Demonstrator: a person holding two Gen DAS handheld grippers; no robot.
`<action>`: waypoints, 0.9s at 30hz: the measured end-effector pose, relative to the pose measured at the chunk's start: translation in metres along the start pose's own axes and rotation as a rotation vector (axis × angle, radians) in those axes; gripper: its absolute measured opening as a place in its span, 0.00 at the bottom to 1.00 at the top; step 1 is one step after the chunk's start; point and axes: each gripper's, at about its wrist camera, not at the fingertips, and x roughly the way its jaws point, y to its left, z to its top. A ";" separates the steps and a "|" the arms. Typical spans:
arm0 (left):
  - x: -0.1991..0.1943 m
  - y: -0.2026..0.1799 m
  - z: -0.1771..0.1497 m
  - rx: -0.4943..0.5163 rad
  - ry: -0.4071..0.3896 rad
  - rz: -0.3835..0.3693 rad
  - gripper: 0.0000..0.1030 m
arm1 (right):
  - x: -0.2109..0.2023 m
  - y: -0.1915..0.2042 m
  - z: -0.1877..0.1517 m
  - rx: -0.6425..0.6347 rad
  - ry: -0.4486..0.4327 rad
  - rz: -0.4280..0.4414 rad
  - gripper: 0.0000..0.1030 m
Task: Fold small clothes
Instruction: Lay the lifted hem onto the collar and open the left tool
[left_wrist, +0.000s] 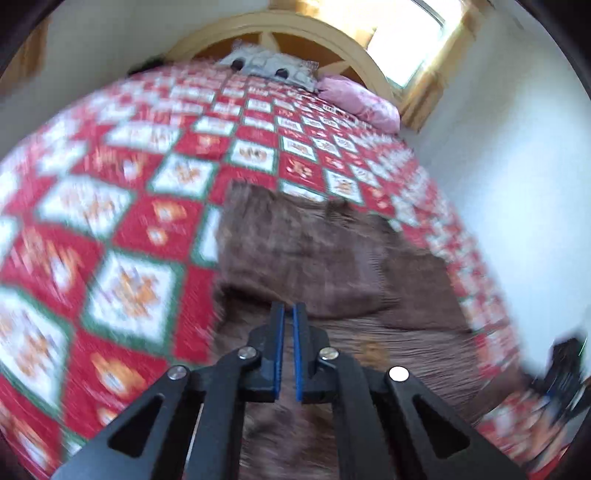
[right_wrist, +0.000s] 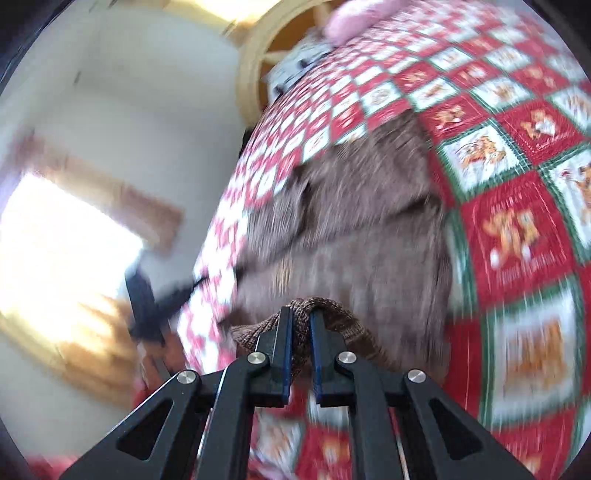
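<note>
1. Two grippers work over one brown knitted garment (left_wrist: 332, 258) that lies on a bed under a red, white and green patchwork quilt (left_wrist: 122, 206).
2. Right gripper (right_wrist: 301, 314): its jaws are closed tight on a bunched, ribbed edge of the garment, and the knit bulges out above and to both sides of the fingertips. Beyond that pinch the rest of the garment spreads away over the quilt.
3. Left gripper (left_wrist: 289, 308): its jaws are drawn nearly together, with only a thin slit between the blue pads. Brown knit fills the view beneath and behind them, but I cannot tell whether any of it is caught between the pads.
4. Measured from the garment: a pink pillow (left_wrist: 360, 101) lies far beyond it at the head of the bed, next to a grey-and-white pillow (left_wrist: 271, 64) in front of the curved wooden headboard (left_wrist: 343, 44).
5. Both views are smeared by motion blur, so the garment's outline and folds are hard to read.
</note>
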 end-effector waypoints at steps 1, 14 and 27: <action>0.000 -0.005 -0.001 0.074 -0.003 0.029 0.06 | 0.005 -0.005 0.008 0.013 -0.007 -0.006 0.08; 0.013 0.002 -0.054 0.503 0.132 0.016 0.72 | 0.013 -0.054 0.019 0.112 -0.189 -0.011 0.63; 0.063 -0.003 -0.040 0.328 0.155 -0.066 0.64 | -0.023 0.010 -0.013 -0.331 -0.255 -0.376 0.63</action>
